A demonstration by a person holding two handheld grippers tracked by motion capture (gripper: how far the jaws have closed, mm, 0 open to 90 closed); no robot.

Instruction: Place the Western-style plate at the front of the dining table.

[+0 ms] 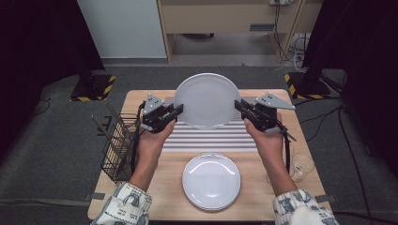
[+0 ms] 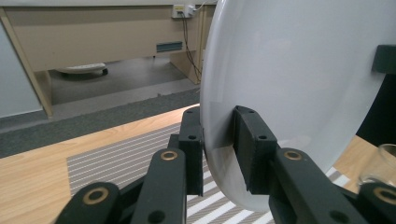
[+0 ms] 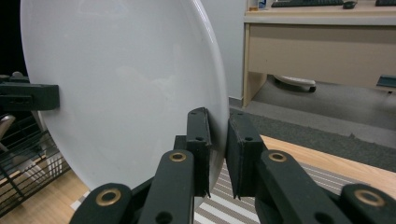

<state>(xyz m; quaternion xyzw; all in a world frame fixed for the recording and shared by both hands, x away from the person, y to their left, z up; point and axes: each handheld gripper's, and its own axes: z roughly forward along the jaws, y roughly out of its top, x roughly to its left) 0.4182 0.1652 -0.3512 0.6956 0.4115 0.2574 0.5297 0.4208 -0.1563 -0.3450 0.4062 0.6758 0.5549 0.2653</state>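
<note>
office-like lab, wooden desk (image 1: 225, 18) with keyboard (image 3: 306, 3), cables (image 1: 281, 33), hazard-taped stand bases (image 1: 94, 88), grey carpet (image 1: 56, 140)

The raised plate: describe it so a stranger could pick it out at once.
Start at the wooden table and its striped mat. Above the mat, the left gripper and right gripper pinch opposite rims of a white plate. Unlike the plates stacked nearer the person, it hangs tilted in the air.

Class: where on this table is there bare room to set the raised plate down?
Free: the striped mat between the grippers, behind the plate stack. Crowded: left edge with the wire basket, right edge with the glass.
</note>
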